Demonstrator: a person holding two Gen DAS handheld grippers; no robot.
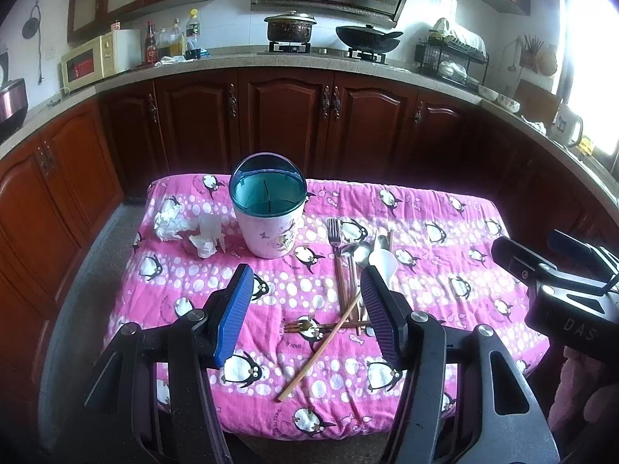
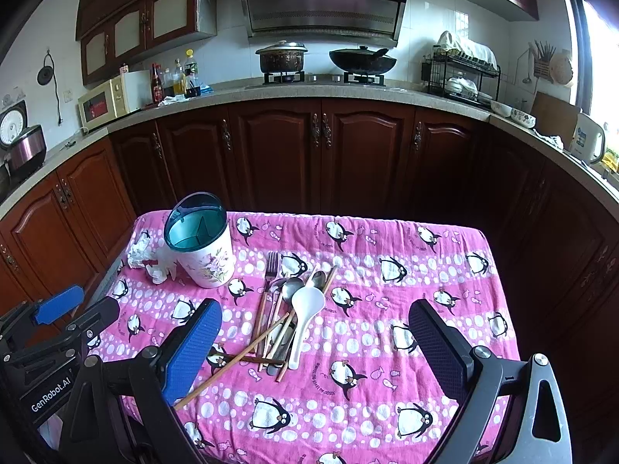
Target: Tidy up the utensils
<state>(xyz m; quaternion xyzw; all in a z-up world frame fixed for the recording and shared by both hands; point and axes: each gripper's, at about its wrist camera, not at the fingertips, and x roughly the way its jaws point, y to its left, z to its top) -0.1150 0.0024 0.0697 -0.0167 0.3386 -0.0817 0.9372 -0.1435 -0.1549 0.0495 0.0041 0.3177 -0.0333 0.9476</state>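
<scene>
A white floral utensil holder with a teal divided rim stands upright at the back left of the pink penguin tablecloth. To its right lies a loose pile of utensils: a fork, metal spoons, a white plastic spoon, chopsticks and a gold fork. My left gripper is open and empty above the pile's near end. My right gripper is open and empty over the cloth's middle.
Crumpled white tissues lie left of the holder. Dark wood cabinets and a counter with a stove, pots, microwave and dish rack stand behind the table. The floor shows to the left.
</scene>
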